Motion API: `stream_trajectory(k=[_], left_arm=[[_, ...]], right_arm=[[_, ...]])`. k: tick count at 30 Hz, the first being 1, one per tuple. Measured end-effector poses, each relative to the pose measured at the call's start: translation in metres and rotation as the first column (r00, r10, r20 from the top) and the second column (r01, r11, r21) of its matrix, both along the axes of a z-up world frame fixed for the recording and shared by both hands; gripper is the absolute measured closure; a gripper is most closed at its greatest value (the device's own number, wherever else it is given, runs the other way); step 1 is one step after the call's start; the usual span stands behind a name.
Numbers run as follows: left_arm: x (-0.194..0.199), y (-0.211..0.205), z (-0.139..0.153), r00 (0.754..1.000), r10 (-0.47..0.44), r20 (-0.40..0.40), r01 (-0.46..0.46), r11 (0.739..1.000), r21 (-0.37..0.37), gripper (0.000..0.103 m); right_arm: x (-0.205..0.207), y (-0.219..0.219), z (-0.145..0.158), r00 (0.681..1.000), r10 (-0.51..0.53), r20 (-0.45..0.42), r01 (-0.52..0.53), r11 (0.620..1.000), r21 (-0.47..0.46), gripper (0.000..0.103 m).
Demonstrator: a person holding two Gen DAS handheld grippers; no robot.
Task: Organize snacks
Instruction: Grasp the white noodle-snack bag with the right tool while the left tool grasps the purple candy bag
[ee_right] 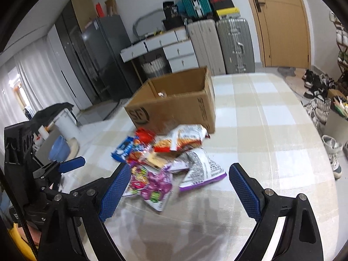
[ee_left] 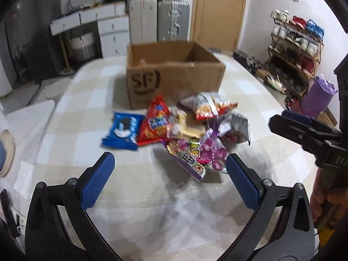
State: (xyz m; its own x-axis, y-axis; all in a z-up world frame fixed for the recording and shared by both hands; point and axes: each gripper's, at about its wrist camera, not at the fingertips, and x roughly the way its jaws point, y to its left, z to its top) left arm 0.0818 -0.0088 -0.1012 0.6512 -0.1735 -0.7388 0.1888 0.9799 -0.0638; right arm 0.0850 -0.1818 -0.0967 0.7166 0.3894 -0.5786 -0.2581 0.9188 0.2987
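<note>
A pile of snack packets lies on the checked tablecloth point(ee_left: 71, 130) in front of an open cardboard box point(ee_left: 174, 74), which also shows in the right wrist view point(ee_right: 174, 106). The pile holds a blue cookie pack point(ee_left: 121, 131), a red chip bag point(ee_left: 155, 121), a white and red bag point(ee_left: 206, 106) and a purple candy bag point(ee_left: 195, 156) nearest me. My left gripper point(ee_left: 169, 169) is open and empty, just short of the purple candy bag. My right gripper point(ee_right: 177, 180) is open and empty, with the purple candy bag point(ee_right: 152, 187) by its left finger and a white and purple bag point(ee_right: 202, 169) between the fingers.
Suitcases point(ee_left: 158, 19) and white drawers point(ee_left: 111, 30) stand behind the table. A shoe rack point(ee_left: 298, 50) and a purple bag point(ee_left: 317, 97) are at the right. A wooden door point(ee_left: 217, 10) is at the back. Shoes point(ee_right: 319, 100) lie on the floor.
</note>
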Motion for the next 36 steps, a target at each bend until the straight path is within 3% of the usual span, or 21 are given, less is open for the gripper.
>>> stream_trajectory(k=[13,16,21,23,27,36], left_arm=[[0.055,-0.018,-0.061,0.977,-0.036,-0.212,0.017,0.996,-0.09,0.011],[0.064,-0.017,-0.073,0.967,-0.046,-0.25,0.01,0.99,-0.142,0.017],[0.075,-0.023,-0.089,0.955,-0.084,-0.286,0.028,0.98,-0.198,0.034],[0.078,-0.026,-0.092,0.954,-0.092,-0.285,0.034,0.979,-0.2,0.036],[0.084,-0.028,-0.097,0.947,-0.127,-0.296,0.047,0.964,-0.262,0.058],[0.093,-0.021,-0.105,0.946,-0.129,-0.297,0.028,0.947,-0.321,0.071]], right_arm=[[0.071,0.008,-0.045,0.988,0.099,-0.119,-0.109,0.991,-0.08,0.01],[0.084,0.012,-0.054,0.982,0.124,-0.143,-0.139,0.985,-0.101,0.012],[0.094,0.016,-0.063,0.97,0.171,-0.173,-0.184,0.981,-0.062,0.029],[0.095,0.015,-0.067,0.964,0.183,-0.191,-0.192,0.981,-0.032,0.032],[0.089,0.008,-0.069,0.967,0.178,-0.181,-0.181,0.984,0.004,0.039],[0.077,-0.007,-0.074,0.97,0.17,-0.176,-0.158,0.984,0.077,0.041]])
